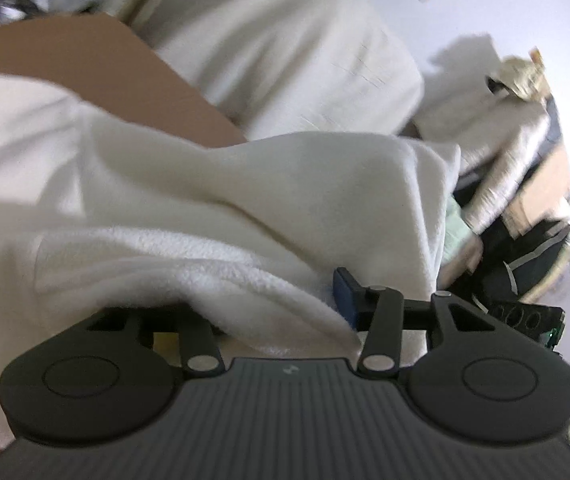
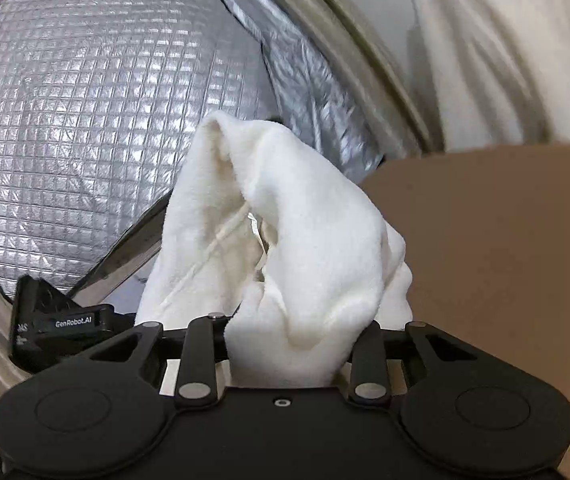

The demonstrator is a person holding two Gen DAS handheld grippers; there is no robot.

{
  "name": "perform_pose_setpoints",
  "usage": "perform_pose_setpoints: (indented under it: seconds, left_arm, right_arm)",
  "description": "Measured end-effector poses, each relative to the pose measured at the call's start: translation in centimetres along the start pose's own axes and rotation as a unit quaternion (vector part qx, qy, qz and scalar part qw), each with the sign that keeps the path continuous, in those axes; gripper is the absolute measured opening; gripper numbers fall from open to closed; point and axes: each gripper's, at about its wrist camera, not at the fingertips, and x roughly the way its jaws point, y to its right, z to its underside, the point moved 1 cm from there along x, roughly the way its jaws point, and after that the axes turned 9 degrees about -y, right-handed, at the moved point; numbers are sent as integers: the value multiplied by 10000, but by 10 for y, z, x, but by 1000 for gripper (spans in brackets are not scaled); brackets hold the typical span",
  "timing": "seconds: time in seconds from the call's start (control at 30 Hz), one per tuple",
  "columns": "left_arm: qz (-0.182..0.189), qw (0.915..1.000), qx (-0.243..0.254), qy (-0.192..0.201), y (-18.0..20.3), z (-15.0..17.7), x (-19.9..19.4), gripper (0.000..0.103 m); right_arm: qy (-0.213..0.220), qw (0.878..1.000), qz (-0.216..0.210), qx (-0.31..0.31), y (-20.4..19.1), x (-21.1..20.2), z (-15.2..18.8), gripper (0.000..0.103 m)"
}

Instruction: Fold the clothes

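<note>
A white fleece garment (image 1: 213, 200) is draped across the front of my left gripper (image 1: 317, 300). It hides one finger, and only the blue pad (image 1: 345, 294) of the other shows, pressed against the cloth. The gripper looks shut on a fold of it. In the right wrist view the same white garment (image 2: 285, 220) rises in a bunched peak out of my right gripper (image 2: 293, 328). The cloth fills the gap and covers both fingertips there, and the gripper holds it shut. Beneath the cloth lies a brown table (image 1: 125, 64) (image 2: 505, 260).
A person in a cream shirt (image 1: 285, 48) (image 2: 505, 40) stands close behind the table. Silver quilted foil (image 2: 65, 100) fills the left of the right wrist view, with a black unit marked GenRobot.AI (image 2: 65, 324) low down. Boxes and a black bag (image 1: 533, 248) are piled at right.
</note>
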Motion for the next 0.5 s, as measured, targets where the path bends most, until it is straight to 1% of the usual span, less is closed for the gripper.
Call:
perform_pose_setpoints:
  seconds: [0.07, 0.1, 0.13, 0.17, 0.2, 0.23, 0.27, 0.3, 0.33, 0.37, 0.4, 0.43, 0.47, 0.5]
  left_arm:
    - [324, 9990, 138, -259, 29, -14, 16, 21]
    - [280, 9983, 377, -336, 50, -26, 27, 21]
    - [-55, 9964, 775, -351, 79, -43, 44, 22]
    - [-358, 9933, 1052, -322, 98, -54, 62, 24]
    - [-703, 9899, 1211, -218, 107, -67, 83, 29]
    - [-1051, 9851, 1358, -108, 116, -80, 105, 33]
    - [-1390, 9810, 1348, -118, 114, -82, 120, 41]
    - [-1726, 9760, 1321, -139, 110, -83, 134, 42]
    - [-1858, 9745, 1255, -125, 96, -76, 133, 44]
    - [-1971, 9731, 1186, -109, 82, -68, 131, 50]
    - [-2085, 9716, 1116, -92, 68, -61, 130, 60]
    - [-2198, 9699, 1045, -76, 54, -53, 128, 65]
    - [-2310, 9680, 975, -59, 40, -45, 126, 71]
    - [-2422, 9660, 904, -43, 26, -37, 124, 71]
  right_arm:
    - [168, 9995, 191, -172, 6, -29, -22, 36]
    - [260, 9988, 290, -292, 10, -42, -33, 35]
    - [349, 9976, 460, -390, 17, -53, -47, 35]
    - [435, 9956, 699, -448, 28, -62, -64, 36]
    - [558, 9928, 998, -355, 44, -70, -79, 42]
    - [714, 9882, 1352, -116, 65, -75, -94, 45]
    - [773, 9822, 1709, 41, 87, -77, -107, 59]
    - [743, 9733, 2169, 120, 111, -76, -113, 65]
    - [714, 9595, 2718, 199, 136, -75, -116, 65]
    - [641, 9473, 3126, 284, 156, -75, -114, 65]
    - [527, 9381, 3403, 374, 172, -74, -108, 65]
    - [470, 9336, 3519, 496, 186, -76, -99, 65]
    - [442, 9380, 3377, 640, 196, -79, -84, 65]
    - [388, 9457, 3133, 777, 204, -81, -68, 65]
